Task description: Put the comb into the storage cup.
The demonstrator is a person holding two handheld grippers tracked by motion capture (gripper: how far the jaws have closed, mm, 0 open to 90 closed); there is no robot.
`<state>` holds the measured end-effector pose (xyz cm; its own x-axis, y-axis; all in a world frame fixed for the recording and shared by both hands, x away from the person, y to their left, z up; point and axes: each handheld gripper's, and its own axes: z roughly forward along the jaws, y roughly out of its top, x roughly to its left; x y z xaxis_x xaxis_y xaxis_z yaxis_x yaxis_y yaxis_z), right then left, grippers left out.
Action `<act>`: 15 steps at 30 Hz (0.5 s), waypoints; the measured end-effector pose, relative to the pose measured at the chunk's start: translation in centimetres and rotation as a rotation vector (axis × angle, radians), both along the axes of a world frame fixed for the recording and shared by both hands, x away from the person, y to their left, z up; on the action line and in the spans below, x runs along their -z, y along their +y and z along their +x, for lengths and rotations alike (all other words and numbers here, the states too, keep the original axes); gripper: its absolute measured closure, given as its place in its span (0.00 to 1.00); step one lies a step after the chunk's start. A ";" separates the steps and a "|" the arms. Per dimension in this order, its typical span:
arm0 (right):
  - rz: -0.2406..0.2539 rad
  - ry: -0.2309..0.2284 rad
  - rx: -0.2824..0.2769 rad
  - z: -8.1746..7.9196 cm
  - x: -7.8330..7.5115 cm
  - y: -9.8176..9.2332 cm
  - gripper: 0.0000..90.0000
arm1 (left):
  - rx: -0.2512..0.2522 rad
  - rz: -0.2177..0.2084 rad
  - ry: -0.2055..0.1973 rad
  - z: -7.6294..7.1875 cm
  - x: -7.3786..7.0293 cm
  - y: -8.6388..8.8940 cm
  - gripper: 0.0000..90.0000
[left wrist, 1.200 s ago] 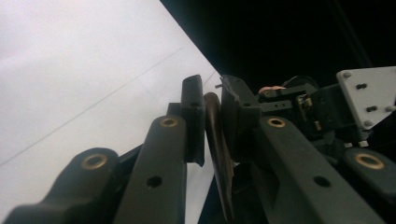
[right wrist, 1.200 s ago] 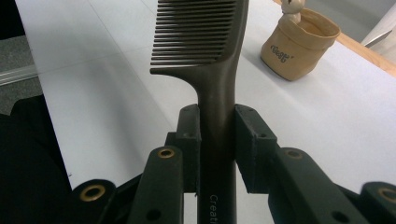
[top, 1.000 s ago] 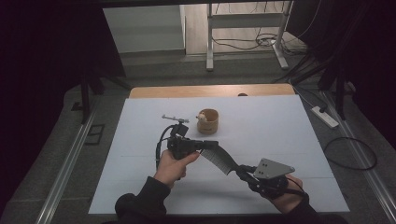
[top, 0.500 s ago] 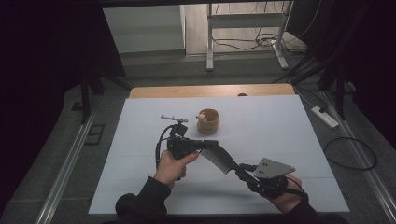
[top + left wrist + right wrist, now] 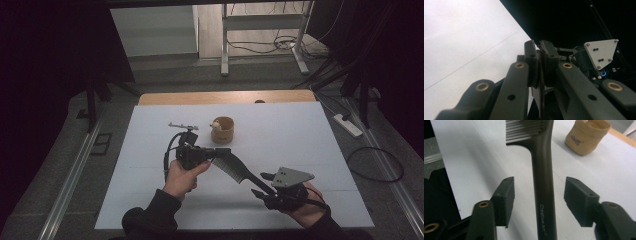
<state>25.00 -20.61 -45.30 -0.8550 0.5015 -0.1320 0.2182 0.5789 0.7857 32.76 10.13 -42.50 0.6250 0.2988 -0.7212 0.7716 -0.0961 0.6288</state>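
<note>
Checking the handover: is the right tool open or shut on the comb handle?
Open: the right tool has just been opening; gaps separate both pads from the comb.

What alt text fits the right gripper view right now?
A black comb runs handle-first between the open jaws of the right gripper, which have just been opening and do not touch it. Behind it on the white table stands a small tan pouch.
</note>
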 end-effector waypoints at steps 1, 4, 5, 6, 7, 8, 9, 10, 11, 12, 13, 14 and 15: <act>-0.002 0.002 0.003 0.0 0.0 0.0 0.44 | -0.001 0.000 -0.002 0.0 0.0 0.1 0.93; -0.002 0.021 0.015 0.2 0.1 -0.1 0.39 | -0.007 0.003 -0.008 0.0 -0.1 0.2 0.93; -0.003 0.023 0.020 0.2 0.1 -0.2 0.38 | -0.008 0.003 -0.011 0.0 -0.1 0.3 0.93; -0.003 0.025 0.024 0.2 0.1 -0.2 0.36 | -0.008 0.005 -0.015 0.0 -0.1 0.3 0.93; -0.001 0.027 0.027 0.3 0.1 -0.3 0.34 | -0.010 0.007 -0.018 0.0 -0.2 0.4 0.93; -0.001 0.030 0.032 0.3 0.1 -0.3 0.32 | -0.011 0.009 -0.021 0.0 -0.2 0.4 0.93; -0.001 0.032 0.037 0.3 0.1 -0.4 0.31 | -0.013 0.011 -0.025 -0.1 -0.2 0.5 0.93; 0.000 0.034 0.040 0.4 0.1 -0.4 0.30 | -0.014 0.014 -0.028 -0.1 -0.3 0.5 0.93; 0.000 0.038 0.040 0.4 0.1 -0.4 0.28 | -0.018 0.016 -0.030 -0.1 -0.3 0.6 0.93; -0.001 0.042 0.044 0.4 0.1 -0.5 0.27 | -0.018 0.020 -0.034 -0.1 -0.3 0.6 0.93; -0.004 0.046 0.046 0.4 0.1 -0.5 0.25 | -0.018 0.021 -0.037 -0.1 -0.4 0.7 0.93; -0.004 0.051 0.048 0.5 0.1 -0.6 0.24 | -0.022 0.017 -0.036 -0.1 -0.4 0.7 0.93; -0.006 0.059 0.052 0.5 0.1 -0.6 0.22 | -0.023 0.015 -0.035 -0.1 -0.4 0.8 0.93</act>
